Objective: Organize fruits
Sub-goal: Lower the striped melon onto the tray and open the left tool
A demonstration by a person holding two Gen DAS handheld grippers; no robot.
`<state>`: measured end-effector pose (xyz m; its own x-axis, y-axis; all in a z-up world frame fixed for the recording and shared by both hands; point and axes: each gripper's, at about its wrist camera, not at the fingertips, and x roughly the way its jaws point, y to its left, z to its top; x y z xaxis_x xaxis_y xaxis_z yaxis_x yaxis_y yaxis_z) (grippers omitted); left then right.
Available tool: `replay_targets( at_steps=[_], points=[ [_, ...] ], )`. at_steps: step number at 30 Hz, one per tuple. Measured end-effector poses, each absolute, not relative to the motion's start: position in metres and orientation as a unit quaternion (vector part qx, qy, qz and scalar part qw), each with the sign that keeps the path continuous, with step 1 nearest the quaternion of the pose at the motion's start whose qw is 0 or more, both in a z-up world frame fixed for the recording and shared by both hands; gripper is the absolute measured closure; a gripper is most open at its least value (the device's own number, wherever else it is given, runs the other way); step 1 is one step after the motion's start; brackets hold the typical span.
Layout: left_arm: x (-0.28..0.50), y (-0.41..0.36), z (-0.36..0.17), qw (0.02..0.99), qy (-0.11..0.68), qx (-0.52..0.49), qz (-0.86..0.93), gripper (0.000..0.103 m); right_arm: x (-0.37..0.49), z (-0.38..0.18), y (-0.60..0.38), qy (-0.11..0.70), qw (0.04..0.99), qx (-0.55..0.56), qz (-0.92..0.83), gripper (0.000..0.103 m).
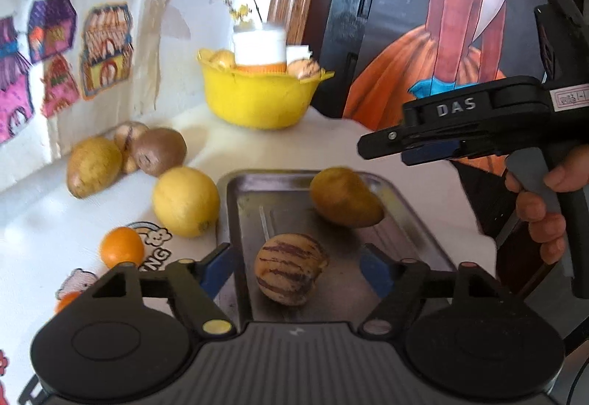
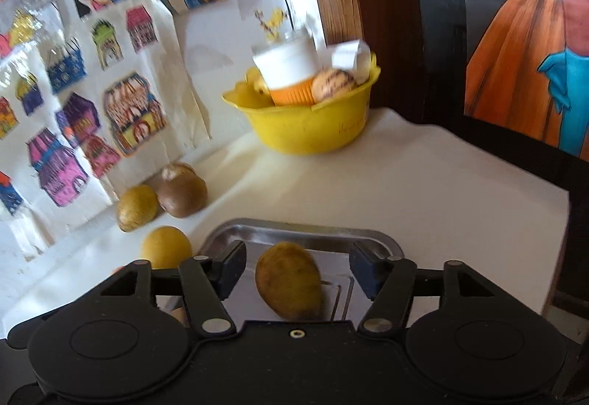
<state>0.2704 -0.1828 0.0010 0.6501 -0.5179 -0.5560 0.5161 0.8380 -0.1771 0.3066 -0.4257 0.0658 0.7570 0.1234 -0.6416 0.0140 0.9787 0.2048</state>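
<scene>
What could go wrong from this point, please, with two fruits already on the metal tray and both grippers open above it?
1. The striped fruit and the yellow-brown fruit are rounded and lie loose on the smooth metal tray; a nudge may roll them.
2. The left gripper and the right gripper work close together over the tray and could collide.
3. The lemon sits right against the tray's edge and may get bumped.

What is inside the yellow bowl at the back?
The yellow bowl holds a white cup with an orange base, a striped fruit, a yellowish fruit and white paper. Its wall hides anything lower down.
</scene>
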Motion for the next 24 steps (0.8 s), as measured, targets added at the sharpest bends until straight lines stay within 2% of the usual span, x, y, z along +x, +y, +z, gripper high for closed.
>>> replay_targets(
  at_steps=[4,8,15,24],
  points=[
    [0.248,-0.167,0.015,0.919,0.286,-0.005,-0.272,0.011,0.283,0.085,-0.421,0.327,0.939,0.098,0.034,0.022],
    [0.224,-0.143,0.028,0.931,0.263,-0.018,-0.252,0.001,0.253,0.096,-0.411,0.3,0.949,0.092,0.04,0.013],
    [0.188,-0.103,0.043,0.944,0.245,-0.038,-0.219,0.0,0.193,0.1,-0.38,0.252,0.965,0.047,0.056,0.001],
    [0.14,-0.061,0.045,0.952,0.236,-0.059,-0.187,0.0,0.119,0.085,-0.331,0.239,0.969,-0.003,0.064,0.001]
  ],
)
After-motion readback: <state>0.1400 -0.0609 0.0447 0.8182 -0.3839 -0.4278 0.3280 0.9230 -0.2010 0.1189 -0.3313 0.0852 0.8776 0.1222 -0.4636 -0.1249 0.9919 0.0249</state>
